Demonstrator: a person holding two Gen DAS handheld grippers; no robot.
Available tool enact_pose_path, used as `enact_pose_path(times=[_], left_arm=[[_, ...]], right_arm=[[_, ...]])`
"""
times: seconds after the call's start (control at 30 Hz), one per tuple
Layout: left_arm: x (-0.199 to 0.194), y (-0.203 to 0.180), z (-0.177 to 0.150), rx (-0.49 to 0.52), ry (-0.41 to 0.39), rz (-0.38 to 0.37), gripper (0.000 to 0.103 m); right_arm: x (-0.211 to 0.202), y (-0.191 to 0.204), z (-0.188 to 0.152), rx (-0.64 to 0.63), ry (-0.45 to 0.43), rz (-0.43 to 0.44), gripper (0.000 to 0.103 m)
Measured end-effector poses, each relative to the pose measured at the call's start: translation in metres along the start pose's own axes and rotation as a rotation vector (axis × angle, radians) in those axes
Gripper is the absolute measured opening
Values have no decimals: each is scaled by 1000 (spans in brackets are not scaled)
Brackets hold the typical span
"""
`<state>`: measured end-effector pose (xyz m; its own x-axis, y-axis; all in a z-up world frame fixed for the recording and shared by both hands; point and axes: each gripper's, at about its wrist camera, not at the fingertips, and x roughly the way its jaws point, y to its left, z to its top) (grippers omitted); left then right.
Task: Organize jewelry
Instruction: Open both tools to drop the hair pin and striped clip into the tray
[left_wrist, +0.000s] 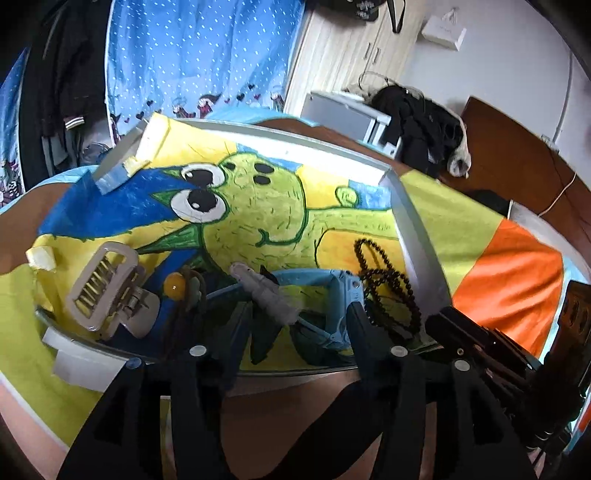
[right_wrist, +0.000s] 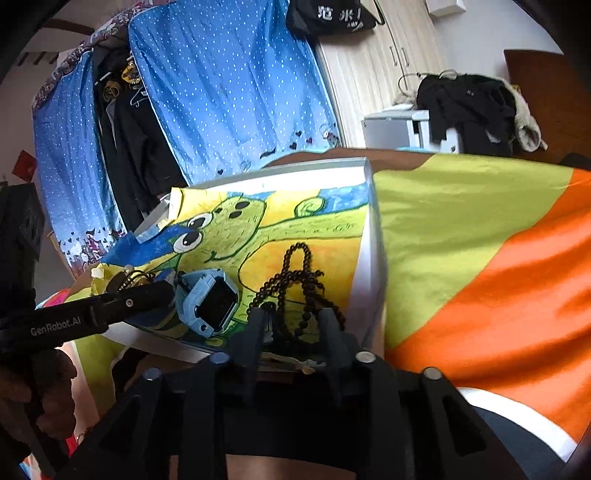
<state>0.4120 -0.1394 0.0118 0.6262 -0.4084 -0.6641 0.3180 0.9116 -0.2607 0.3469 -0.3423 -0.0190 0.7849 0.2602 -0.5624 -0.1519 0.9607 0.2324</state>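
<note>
Tray: I log my left gripper spread around the blue watch; right gripper spread astride the dark beads.

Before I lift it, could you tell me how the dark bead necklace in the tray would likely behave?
The bead necklace lies in loose tangled loops, so it is probably floppy and will dangle. Its small round beads may slip between the right tool fingers. It looks light.
</note>
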Motion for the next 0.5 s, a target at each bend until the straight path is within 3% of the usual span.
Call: enact_pose_path(times=[0.17, 0.3, 0.37, 0.5], left_arm=[[-21, -2, 0, -30, -46, 6, 60], [-53, -7, -2, -51, -155, 0, 83], [-68, -7, -3, -58, -194, -3, 88], [-98, -8, -8, -56, -250, 9, 92]], right_arm=[[-17, -2, 5, 14, -21, -7, 44], [-35, 2, 11, 15, -51, -10, 66], [-45, 5, 14, 20, -74, 4, 77], [-67, 13, 16, 20, -107, 23, 87]])
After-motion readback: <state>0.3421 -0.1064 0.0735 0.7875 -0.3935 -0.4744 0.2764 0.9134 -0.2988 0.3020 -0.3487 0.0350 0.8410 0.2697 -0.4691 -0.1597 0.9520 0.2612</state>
